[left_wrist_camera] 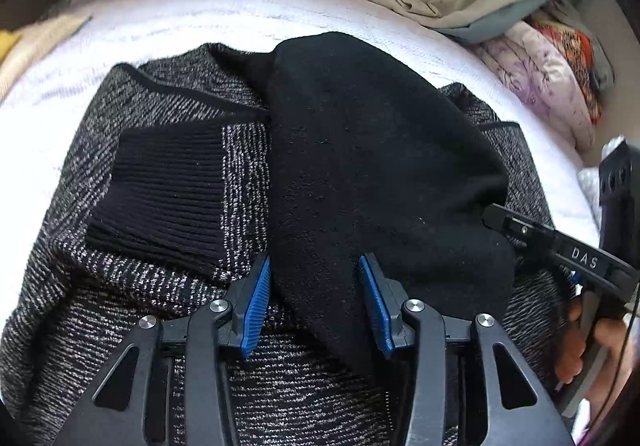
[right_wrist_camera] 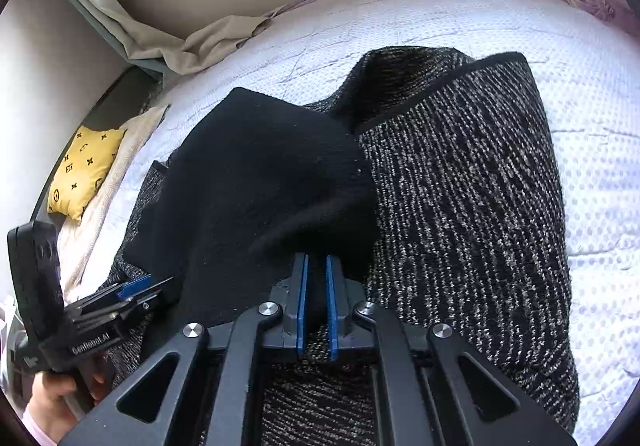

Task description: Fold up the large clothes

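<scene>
Left gripper [left_wrist_camera: 316, 298], nearest the lens of the left wrist view, stands with its blue-padded fingers [left_wrist_camera: 256, 306] spread wide, one on either side of a narrow tongue of the black hood [left_wrist_camera: 372, 166]; the pads close on nothing. The hood lies over the middle of the grey-and-black knitted sweater [left_wrist_camera: 168, 286], which is spread flat on the white bedspread [left_wrist_camera: 200, 22]. A ribbed black cuff [left_wrist_camera: 164, 198] rests on the sweater at 9 o'clock from the hood. The right gripper [left_wrist_camera: 496, 218] enters at 3 o'clock, its tip at the hood's edge.

In the right wrist view, the right gripper [right_wrist_camera: 316, 298] has its fingers drawn nearly together, pinching a fold of the hood [right_wrist_camera: 260, 182] between the blue pads. The sweater's body [right_wrist_camera: 472, 206] extends toward 2 o'clock. The left gripper [right_wrist_camera: 140, 292] shows at 8 o'clock, a yellow patterned cushion [right_wrist_camera: 82, 170] at 9 o'clock, and crumpled beige cloth [right_wrist_camera: 192, 42] at 11 o'clock.
</scene>
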